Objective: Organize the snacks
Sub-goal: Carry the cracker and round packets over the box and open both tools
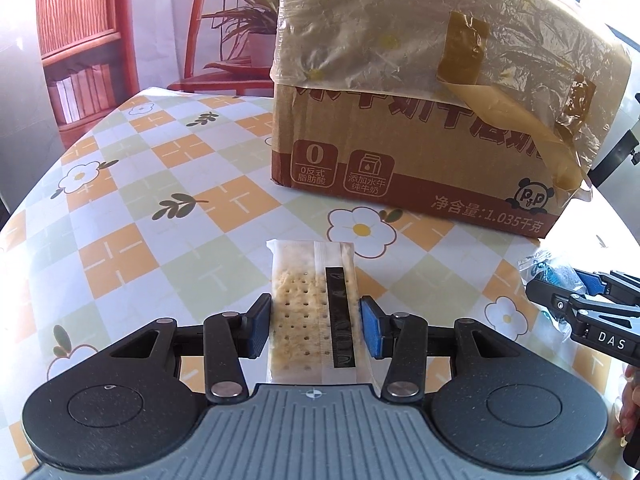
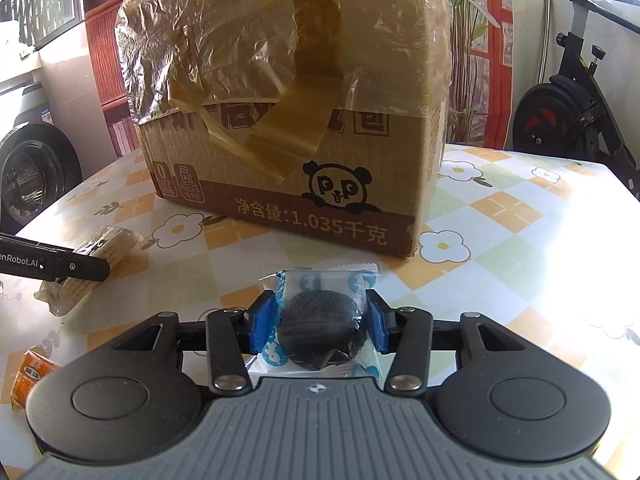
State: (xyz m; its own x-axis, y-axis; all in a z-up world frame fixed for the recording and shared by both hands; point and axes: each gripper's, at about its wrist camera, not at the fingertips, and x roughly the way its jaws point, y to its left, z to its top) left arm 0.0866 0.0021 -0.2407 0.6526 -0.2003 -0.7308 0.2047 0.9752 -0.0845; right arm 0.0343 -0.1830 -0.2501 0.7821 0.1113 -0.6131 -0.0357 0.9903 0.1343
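Observation:
My left gripper is shut on a clear-wrapped pack of pale crackers, held above the table in front of the cardboard box. My right gripper is shut on a blue-and-clear packet with a round dark cookie, also in front of the box. In the right wrist view the left gripper's finger and its cracker pack show at the left. In the left wrist view the right gripper shows at the right edge.
The box is draped in clear plastic with brown tape and stands on a table with a flowered check cloth. An orange snack packet lies at the near left. A chair and an exercise bike stand beyond the table.

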